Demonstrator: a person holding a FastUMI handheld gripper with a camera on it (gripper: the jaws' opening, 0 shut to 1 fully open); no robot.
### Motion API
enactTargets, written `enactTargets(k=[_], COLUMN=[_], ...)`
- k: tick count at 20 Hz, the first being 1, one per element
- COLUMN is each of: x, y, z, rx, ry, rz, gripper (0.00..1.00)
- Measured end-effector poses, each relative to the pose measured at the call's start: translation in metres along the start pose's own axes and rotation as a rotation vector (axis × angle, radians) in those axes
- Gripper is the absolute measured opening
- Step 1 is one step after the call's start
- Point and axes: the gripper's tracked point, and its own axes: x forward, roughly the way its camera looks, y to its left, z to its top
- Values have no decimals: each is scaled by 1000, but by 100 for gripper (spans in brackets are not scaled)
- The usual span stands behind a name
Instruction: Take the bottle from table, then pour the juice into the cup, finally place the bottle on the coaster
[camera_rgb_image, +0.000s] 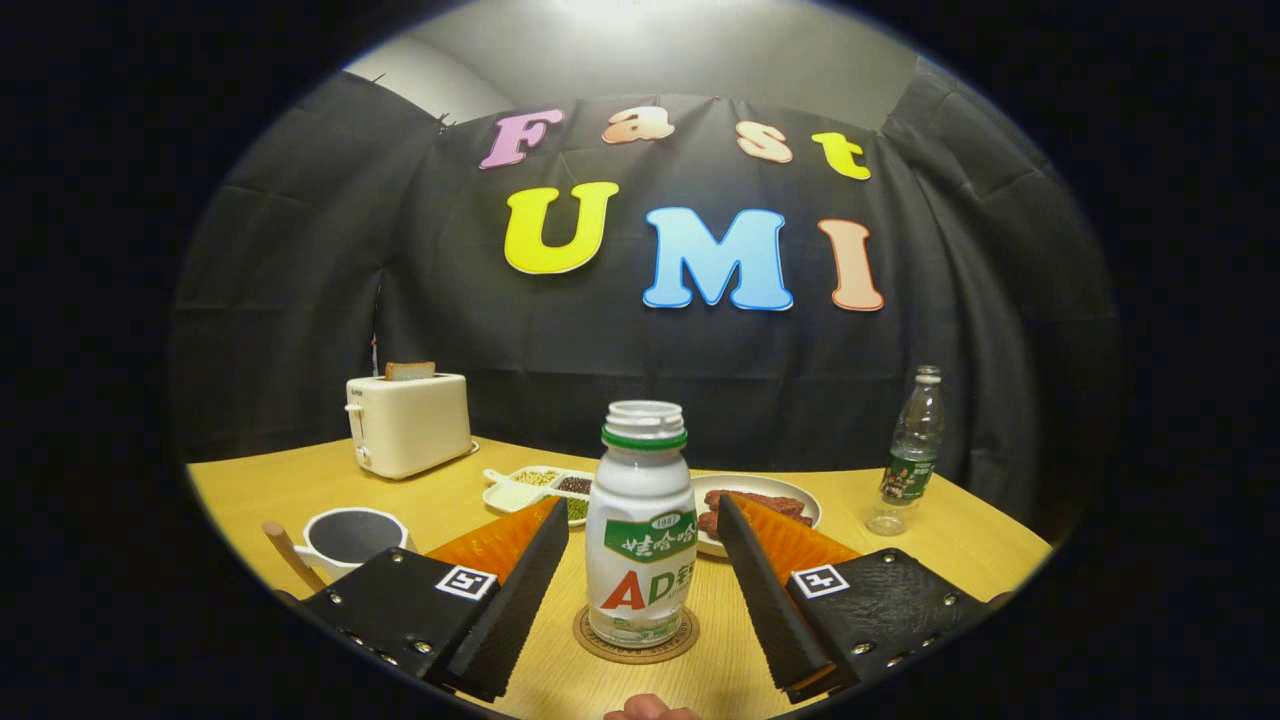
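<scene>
The small white uncapped plastic bottle (641, 525) stands on the round cork coaster (637, 640) between the open tool's (643, 580) spread fingers, apparently placed, so the tool need only back away.

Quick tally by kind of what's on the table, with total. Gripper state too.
Bottles: 2, white uncapped juice bottle on round coaster; clear plastic water bottle
Cups: 1, white cup
Dishes: 2, round plate; divided tray
Toasters: 1, cream toaster
Coasters: 1
Total: 7
Gripper open, fingers either side of juice bottle.
</scene>
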Motion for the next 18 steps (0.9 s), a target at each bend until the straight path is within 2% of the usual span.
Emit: enactTargets(k=[12, 15, 18], x=[-62, -73, -87], y=[-20, -27, -22], z=[121, 138, 152], rx=[-22, -60, -71], ry=[-83, -94, -109], rz=[-77, -107, -93], gripper=[92, 92, 92])
